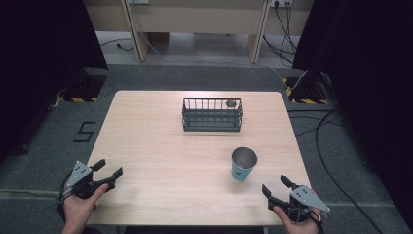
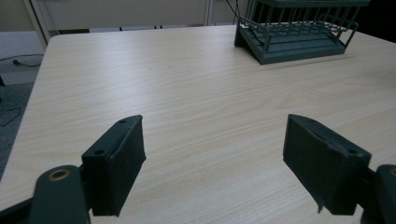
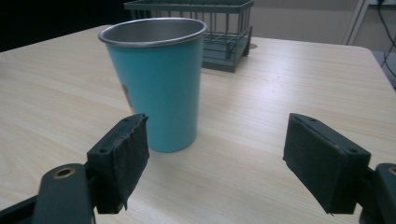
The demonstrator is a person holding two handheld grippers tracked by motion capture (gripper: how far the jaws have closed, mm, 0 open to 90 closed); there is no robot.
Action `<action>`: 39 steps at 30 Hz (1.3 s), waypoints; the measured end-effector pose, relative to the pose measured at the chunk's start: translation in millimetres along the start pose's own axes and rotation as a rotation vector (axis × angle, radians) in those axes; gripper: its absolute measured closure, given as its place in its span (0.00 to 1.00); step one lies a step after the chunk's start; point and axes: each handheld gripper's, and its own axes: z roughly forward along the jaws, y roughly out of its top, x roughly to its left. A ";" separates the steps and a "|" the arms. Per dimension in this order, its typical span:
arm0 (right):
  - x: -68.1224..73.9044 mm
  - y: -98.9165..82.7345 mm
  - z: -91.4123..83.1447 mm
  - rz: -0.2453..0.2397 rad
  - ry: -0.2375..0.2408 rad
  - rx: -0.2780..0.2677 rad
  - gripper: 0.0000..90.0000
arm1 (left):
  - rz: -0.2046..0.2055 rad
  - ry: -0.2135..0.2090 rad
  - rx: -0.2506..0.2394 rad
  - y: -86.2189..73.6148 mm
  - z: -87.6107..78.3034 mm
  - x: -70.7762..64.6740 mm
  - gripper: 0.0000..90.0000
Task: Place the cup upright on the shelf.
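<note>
A turquoise cup (image 1: 243,165) with a steel rim stands upright on the wooden table (image 1: 146,126), right of centre and near the front. In the right gripper view the cup (image 3: 160,84) is close ahead, left of the jaws' midline. My right gripper (image 1: 276,186) sits at the front right corner, open and empty (image 3: 215,163). At the front left edge my left gripper (image 1: 108,168) is open too, with bare table between its jaws (image 2: 212,161). A dark wire rack (image 1: 212,114) stands at the table's far middle, with a small dark round object (image 1: 231,103) at its back right.
The rack (image 2: 299,32) lies far ahead and right in the left gripper view, and the rack (image 3: 212,28) stands behind the cup in the right one. Grey carpet, cables (image 1: 331,146) and black curtains surround the table. A "5" mark (image 1: 84,131) is on the floor at left.
</note>
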 end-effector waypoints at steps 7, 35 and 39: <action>9.0 2.2 4.9 -0.011 0.032 -0.007 0.20 | -0.001 -0.004 0.004 -1.1 0.5 0.9 0.23; 22.2 23.5 78.4 -0.032 0.113 0.039 0.16 | 0.013 -0.017 0.006 -1.0 1.9 -0.9 0.23; 23.5 25.5 87.4 -0.041 0.115 0.048 0.16 | 0.012 -0.020 0.007 -1.1 2.0 -1.0 0.23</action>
